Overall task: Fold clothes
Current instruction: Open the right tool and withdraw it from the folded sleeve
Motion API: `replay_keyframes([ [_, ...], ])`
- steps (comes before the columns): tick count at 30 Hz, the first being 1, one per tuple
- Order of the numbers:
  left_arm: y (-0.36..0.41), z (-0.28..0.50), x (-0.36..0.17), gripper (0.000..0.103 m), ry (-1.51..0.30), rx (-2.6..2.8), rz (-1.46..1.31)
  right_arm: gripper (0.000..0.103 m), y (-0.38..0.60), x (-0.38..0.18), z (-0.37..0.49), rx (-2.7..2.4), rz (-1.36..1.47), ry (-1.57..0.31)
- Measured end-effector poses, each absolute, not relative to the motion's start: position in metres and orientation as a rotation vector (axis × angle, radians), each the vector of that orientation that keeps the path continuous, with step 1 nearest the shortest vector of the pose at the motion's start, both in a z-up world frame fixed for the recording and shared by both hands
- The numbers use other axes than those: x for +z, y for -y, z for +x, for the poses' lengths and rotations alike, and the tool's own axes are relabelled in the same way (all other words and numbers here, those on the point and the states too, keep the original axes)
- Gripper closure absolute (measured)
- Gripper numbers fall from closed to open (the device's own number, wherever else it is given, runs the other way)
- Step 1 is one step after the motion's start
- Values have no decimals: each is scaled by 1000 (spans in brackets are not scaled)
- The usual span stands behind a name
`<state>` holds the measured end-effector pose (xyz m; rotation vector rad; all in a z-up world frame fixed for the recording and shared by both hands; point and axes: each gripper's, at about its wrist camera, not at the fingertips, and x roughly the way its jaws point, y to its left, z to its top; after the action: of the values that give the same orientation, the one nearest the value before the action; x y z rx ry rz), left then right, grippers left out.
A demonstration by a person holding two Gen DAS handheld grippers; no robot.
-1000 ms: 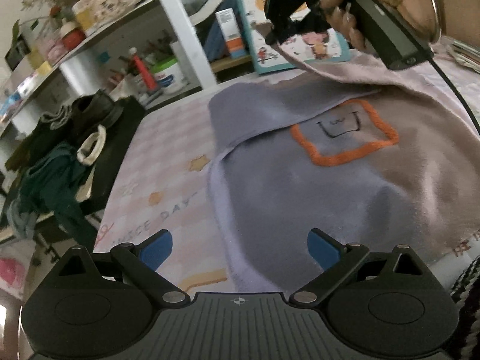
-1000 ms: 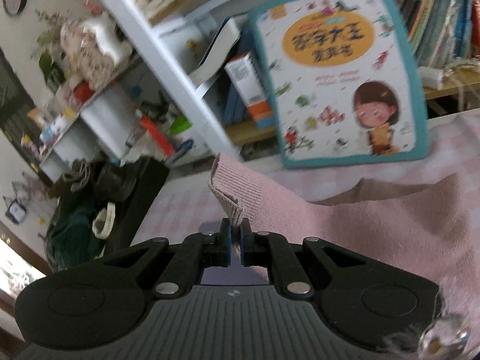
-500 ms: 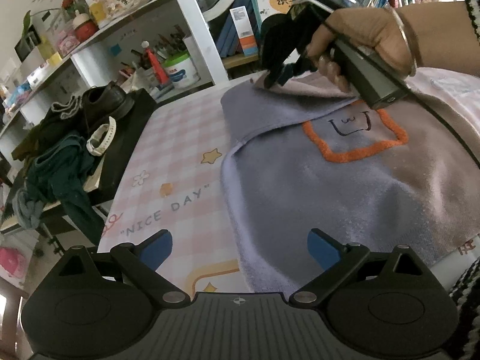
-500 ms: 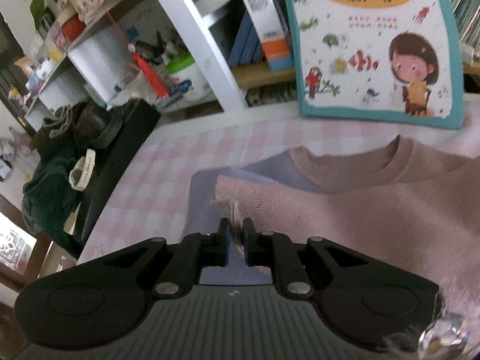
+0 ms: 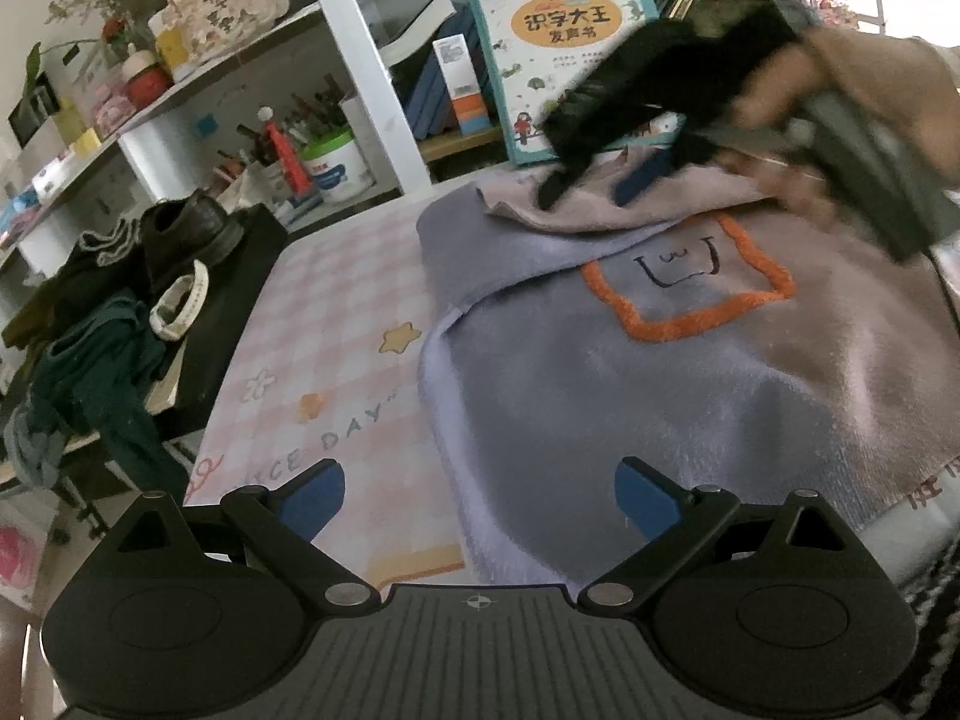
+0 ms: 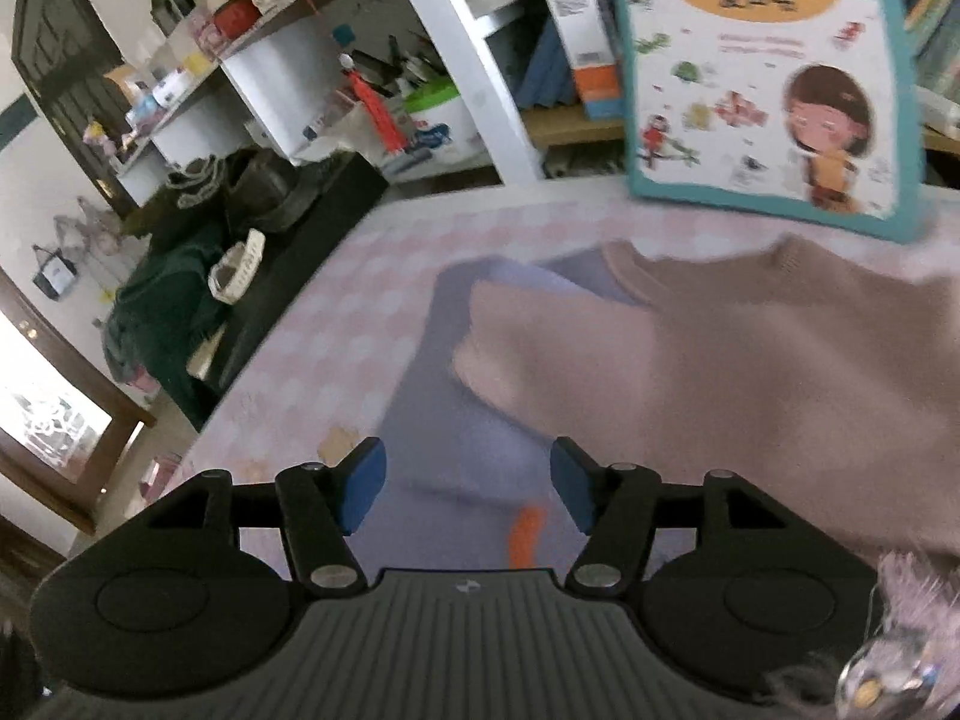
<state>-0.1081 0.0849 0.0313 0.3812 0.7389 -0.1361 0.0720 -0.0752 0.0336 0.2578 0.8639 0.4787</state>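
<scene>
A lilac and dusty-pink sweater (image 5: pixel 660 372) with an orange square outline and a small face lies on the pink checked table cover (image 5: pixel 336 300). Its pink sleeve (image 6: pixel 630 348) is folded across the upper chest, cuff end pointing left. My left gripper (image 5: pixel 480 498) hovers open above the sweater's near hem, nothing between its blue pads. My right gripper (image 6: pixel 468 483) is open just above the lilac part, short of the sleeve cuff. In the left wrist view the right gripper (image 5: pixel 591 183) appears blurred in a hand over the sweater's collar area.
A children's picture book (image 6: pixel 768 78) leans on the shelf behind the table. White shelving (image 5: pixel 354 60) holds jars and boxes. Left of the table stands a black stand (image 5: pixel 228 300) piled with dark clothes, a shoe and a white wristband.
My right gripper brought the pink sleeve down across the sweater, opened and let it go, then drew back a little. My left gripper stayed open near the hem.
</scene>
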Motion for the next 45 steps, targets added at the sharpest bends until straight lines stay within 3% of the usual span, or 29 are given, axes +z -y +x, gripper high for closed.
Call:
replay_keyframes([
  [11,-79,-107,21,4,-775,-238,459,37,141,32,-63,267,86,-950],
  [23,-79,-112,15,4,-917,-337,388,36,203,26,-183,1,173,-1105],
  [27,-89,-114,16,4,-950,-321,331,25,209,23,-190,-61,187,-1131],
  [30,-97,-114,17,4,-971,-302,281,11,218,22,-191,-118,214,-1138],
  [35,-118,-109,18,4,-1012,-284,125,9,237,21,-190,-179,303,-1125],
  [39,-134,-105,19,5,-1042,-268,0,17,253,17,-189,-174,435,-1121],
  [42,-144,-100,19,11,-1063,-248,-76,45,259,14,-185,-173,470,-1130],
  [44,-148,-96,17,30,-1075,-222,-101,52,261,13,-182,-174,475,-1132],
  [45,-150,-94,15,45,-1081,-208,-113,56,262,13,-181,-172,478,-1131],
])
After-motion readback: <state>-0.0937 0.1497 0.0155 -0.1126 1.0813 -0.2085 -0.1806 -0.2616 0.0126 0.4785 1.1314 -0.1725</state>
